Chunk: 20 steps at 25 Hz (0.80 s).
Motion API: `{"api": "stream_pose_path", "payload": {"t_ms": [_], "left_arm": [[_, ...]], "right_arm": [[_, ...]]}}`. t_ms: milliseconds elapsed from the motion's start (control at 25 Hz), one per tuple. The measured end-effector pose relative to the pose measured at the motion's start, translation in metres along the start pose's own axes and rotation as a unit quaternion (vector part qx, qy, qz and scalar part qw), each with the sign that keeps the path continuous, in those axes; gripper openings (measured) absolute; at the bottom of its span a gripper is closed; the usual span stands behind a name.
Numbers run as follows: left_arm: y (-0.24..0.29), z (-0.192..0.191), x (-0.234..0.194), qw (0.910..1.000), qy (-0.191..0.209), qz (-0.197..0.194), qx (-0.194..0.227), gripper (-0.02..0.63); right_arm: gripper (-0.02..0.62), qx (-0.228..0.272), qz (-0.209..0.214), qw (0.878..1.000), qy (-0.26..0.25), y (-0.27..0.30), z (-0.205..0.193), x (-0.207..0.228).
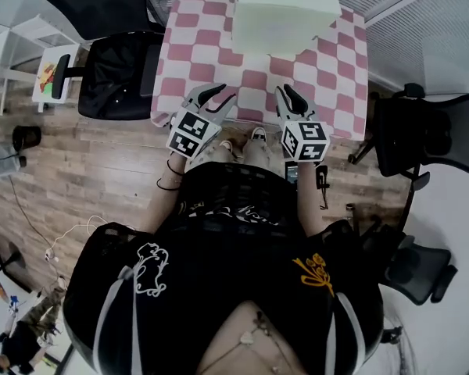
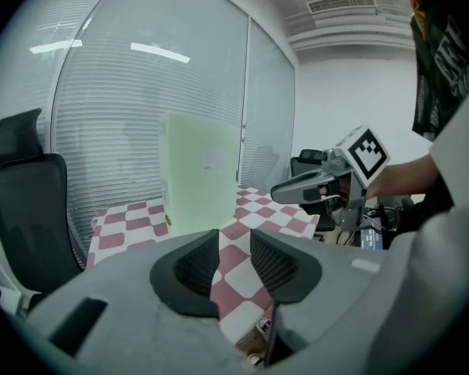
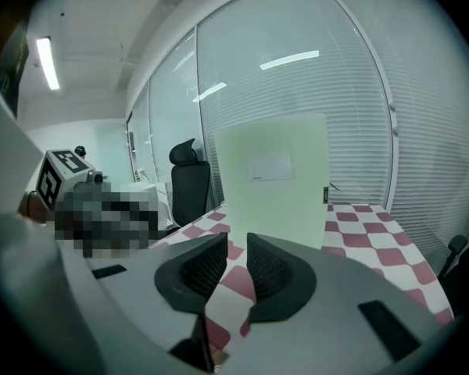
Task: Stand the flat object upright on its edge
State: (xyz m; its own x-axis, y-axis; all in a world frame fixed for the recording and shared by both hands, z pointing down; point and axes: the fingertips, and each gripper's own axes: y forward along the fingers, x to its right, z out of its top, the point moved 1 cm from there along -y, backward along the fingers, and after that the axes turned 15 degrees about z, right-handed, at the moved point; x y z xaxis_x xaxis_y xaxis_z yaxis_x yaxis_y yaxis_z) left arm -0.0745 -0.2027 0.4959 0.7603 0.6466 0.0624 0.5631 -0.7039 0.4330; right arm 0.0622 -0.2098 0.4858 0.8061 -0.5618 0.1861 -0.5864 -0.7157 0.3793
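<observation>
1. Standing on its edge toward the far side of the checkered table, the pale green board looks upright and unsupported.
2. The left gripper and right gripper sit at the table's near edge, well clear of the board. Their jaws are narrowly parted and hold nothing.
3. Risk: a knock to the table, or a gripper brushing the board, would probably tip it flat.

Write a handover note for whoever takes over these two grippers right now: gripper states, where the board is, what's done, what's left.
Left gripper: jaws slightly apart, empty, near the table's front edge.
Right gripper: same, empty.
Pale green board: standing upright on its edge on the checkered table, clear of both grippers.
Done: board stood up.
Left: seemingly nothing; just check it doesn't tip.
</observation>
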Motion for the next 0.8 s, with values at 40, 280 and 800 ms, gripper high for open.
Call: {"api": "stream_pose_path", "payload": {"t_ms": [40, 280, 800], "left_arm": [[-0.004, -0.002, 0.001, 1.0, -0.003, -0.004, 0.002, 0.132], [-0.019, -0.018, 0.006, 0.9998, -0.012, -0.017, -0.001, 0.121], [-0.036, -0.017, -0.002, 0.9985, -0.049, 0.026, 0.005, 0.121]], "right_arm": [[0.077, 0.0, 0.0, 1.0, 0.0, -0.002, -0.002, -0.008], [0.057, -0.012, 0.006, 1.0, -0.003, -0.009, -0.012, -0.04], [0.043, -0.037, 0.042, 0.998, -0.025, -0.02, -0.017, -0.055]]}}
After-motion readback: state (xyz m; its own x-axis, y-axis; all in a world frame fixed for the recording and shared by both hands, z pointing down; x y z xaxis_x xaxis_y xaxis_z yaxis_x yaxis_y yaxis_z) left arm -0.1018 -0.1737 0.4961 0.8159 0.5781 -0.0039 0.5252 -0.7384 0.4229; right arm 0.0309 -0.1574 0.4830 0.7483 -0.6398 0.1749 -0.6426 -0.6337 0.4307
